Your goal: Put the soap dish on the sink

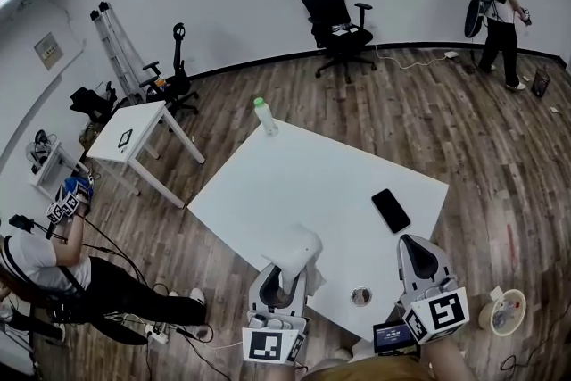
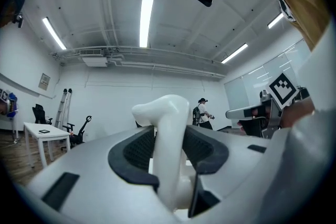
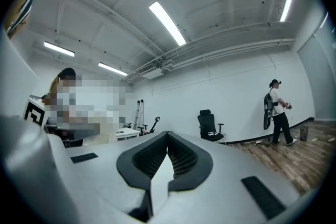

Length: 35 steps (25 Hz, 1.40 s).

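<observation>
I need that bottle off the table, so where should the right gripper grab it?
Probably take the bottle around its body, below the green cap, coming in level from the near side. It stands upright at the table's far corner. The right gripper, now shut, must open first.

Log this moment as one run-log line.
left gripper: shut on white soap dish | right gripper: shut, empty | soap dish: held over table, near edge | sink: not in view
</observation>
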Motion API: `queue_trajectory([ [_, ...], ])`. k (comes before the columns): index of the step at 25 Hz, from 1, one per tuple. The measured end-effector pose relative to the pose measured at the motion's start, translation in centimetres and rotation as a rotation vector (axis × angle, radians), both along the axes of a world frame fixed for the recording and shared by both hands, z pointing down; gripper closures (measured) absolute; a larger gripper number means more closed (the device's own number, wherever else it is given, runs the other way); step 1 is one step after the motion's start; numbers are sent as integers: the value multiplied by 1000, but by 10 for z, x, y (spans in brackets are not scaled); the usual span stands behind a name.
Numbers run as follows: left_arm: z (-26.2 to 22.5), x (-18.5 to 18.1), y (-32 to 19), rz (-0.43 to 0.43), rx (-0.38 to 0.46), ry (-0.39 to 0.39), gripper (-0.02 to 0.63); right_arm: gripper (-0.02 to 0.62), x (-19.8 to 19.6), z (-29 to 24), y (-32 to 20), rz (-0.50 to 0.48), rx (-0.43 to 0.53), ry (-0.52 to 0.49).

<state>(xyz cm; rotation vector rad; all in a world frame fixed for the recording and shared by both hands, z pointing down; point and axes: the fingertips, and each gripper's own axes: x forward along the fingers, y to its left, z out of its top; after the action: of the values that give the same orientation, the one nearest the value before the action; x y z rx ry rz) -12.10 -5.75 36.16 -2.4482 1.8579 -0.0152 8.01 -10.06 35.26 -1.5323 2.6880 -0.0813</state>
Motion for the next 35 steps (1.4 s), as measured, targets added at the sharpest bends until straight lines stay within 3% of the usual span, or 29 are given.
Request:
queue_trajectory([
  [8, 12, 10, -29, -25, -31, -1, 440, 586, 2, 14, -31, -34, -4, 29],
  [17, 32, 14, -59, 25, -57, 53, 440, 586, -8, 27, -55, -43, -28, 43],
  [26, 65, 6, -86, 70, -139, 122, 440, 586, -35, 56, -69, -59, -100, 79],
  [35, 129, -4, -97, 88, -272, 170, 440, 586, -61, 116, -76, -82, -203, 147],
])
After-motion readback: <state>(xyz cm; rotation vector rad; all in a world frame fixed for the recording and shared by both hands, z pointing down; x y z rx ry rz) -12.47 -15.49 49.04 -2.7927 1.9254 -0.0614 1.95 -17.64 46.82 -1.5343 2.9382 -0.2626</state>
